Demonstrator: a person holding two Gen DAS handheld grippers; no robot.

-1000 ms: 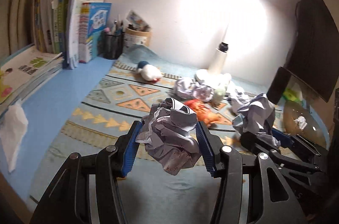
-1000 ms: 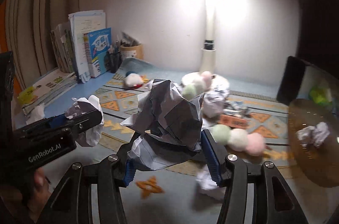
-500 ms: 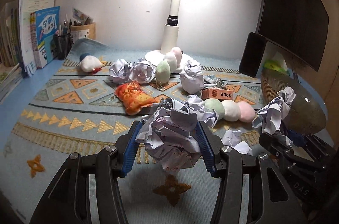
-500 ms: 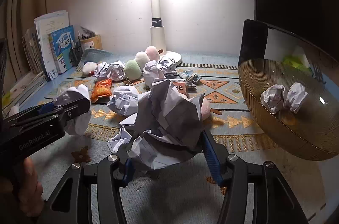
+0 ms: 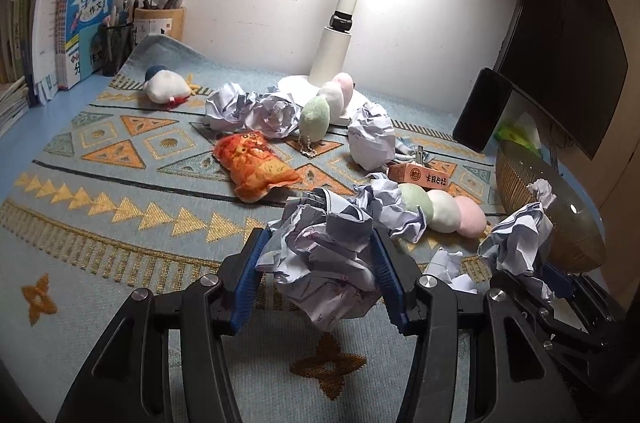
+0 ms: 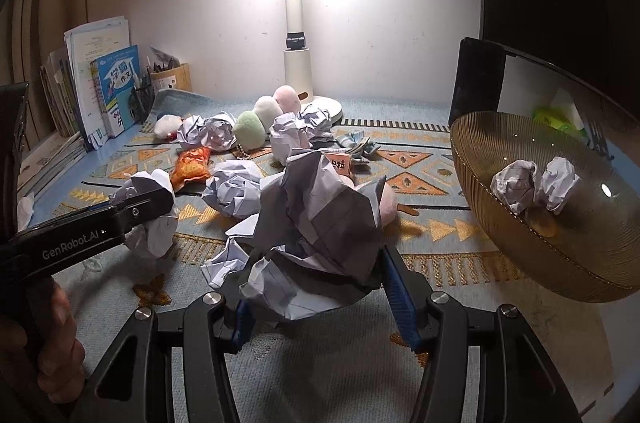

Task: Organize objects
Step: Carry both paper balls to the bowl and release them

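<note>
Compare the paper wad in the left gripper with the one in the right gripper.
The left gripper's wad is tightly crumpled, with pink-red scribbles; the right gripper's wad is looser, in broad grey-shadowed folds. In the right wrist view the right wad sits nearer the gold bowl than the left. Both are white paper, clamped between blue pads above the mat.

You face a plain cream wall (image 6: 380, 23) lit by a white desk lamp (image 6: 294, 35), with a patterned blue mat (image 5: 120, 183) over the blue desk (image 5: 24, 119) and a dark monitor (image 5: 568, 35) to your right.
</note>
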